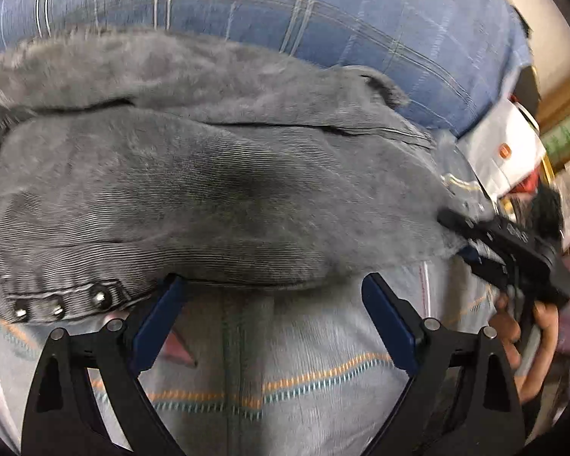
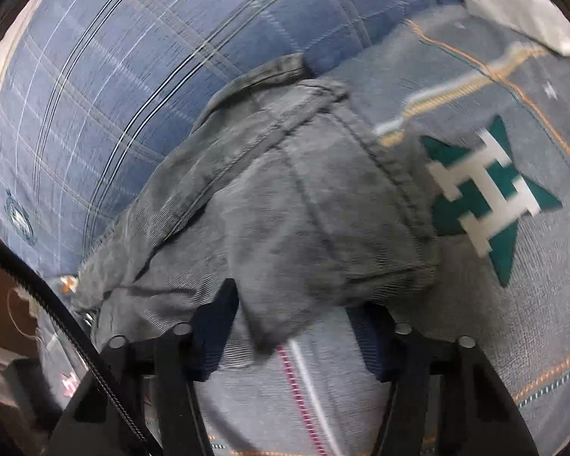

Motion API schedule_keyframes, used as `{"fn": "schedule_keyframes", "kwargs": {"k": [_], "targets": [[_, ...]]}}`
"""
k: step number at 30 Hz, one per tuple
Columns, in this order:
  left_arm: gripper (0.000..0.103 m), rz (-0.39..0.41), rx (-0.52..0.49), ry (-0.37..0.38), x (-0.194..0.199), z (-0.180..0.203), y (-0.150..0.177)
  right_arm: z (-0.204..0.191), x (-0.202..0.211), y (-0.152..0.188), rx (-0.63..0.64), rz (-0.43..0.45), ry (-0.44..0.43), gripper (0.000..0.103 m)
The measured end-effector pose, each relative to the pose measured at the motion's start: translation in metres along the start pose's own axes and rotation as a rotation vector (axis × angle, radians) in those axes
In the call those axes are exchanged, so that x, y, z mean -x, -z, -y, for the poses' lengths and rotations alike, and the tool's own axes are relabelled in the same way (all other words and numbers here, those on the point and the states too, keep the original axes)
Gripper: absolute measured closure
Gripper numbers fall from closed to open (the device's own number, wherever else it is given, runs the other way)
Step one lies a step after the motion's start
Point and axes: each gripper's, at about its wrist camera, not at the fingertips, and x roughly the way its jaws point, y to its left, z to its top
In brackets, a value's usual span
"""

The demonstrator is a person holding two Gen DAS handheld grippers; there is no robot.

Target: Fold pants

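Grey corduroy pants (image 1: 216, 190) with a fleecy lining lie bunched on the bed, with metal studs (image 1: 57, 306) at their near left edge. My left gripper (image 1: 271, 285) is open, its blue-padded fingers (image 1: 383, 311) wide apart at the pants' near edge with only the hem between the tips. In the right wrist view the pants (image 2: 304, 209) hang a corner down between the fingers (image 2: 224, 304) of my right gripper (image 2: 296, 304). Its jaws stand narrower, and sheet shows between the cloth and the right pad. The right gripper (image 1: 459, 239) also shows at the pants' right end, held by a hand (image 1: 513, 326).
A grey-blue bedsheet (image 2: 513, 304) with orange stripes and a green star-shaped emblem (image 2: 490, 197) lies under the pants. A blue plaid quilt (image 1: 323, 11) is piled behind them. A white bag (image 1: 501, 152) and clutter sit at the far right of the bed.
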Motion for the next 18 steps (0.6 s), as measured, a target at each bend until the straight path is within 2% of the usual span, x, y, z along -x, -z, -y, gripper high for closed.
{"fn": "schedule_keyframes", "kwargs": {"k": [3,5,8,9,10,11,12,14,18], "targets": [[0.013,0.031,0.047,0.022,-0.005,-0.007,-0.007,0.002,0.002,-0.008,0.023,0.006,-0.004,0.065],[0.032,0.05,0.067,0.051,0.001,-0.012,-0.01,0.005,0.002,-0.014,0.018,0.023,0.006,0.068],[0.044,0.034,0.15,0.115,0.004,-0.03,-0.012,0.011,0.001,-0.019,-0.006,0.001,-0.018,0.067],[0.048,0.032,0.182,0.134,0.005,-0.036,-0.011,0.01,0.002,-0.021,-0.002,0.003,-0.015,0.07],[0.066,0.028,0.212,0.138,0.005,-0.042,-0.01,0.008,0.005,-0.021,0.017,0.013,-0.011,0.076],[0.098,0.019,0.235,0.113,0.005,-0.047,-0.008,0.006,0.009,-0.021,0.032,0.02,-0.019,0.093],[0.103,-0.002,0.252,0.101,0.004,-0.05,-0.006,0.003,0.015,-0.02,0.041,0.027,-0.029,0.097],[0.103,-0.007,0.288,0.158,0.008,-0.056,0.0,-0.007,0.038,-0.014,0.082,0.067,-0.029,0.099],[0.103,0.035,0.272,0.158,0.04,-0.049,0.011,-0.032,0.087,-0.004,0.185,0.137,-0.053,0.101]]}}
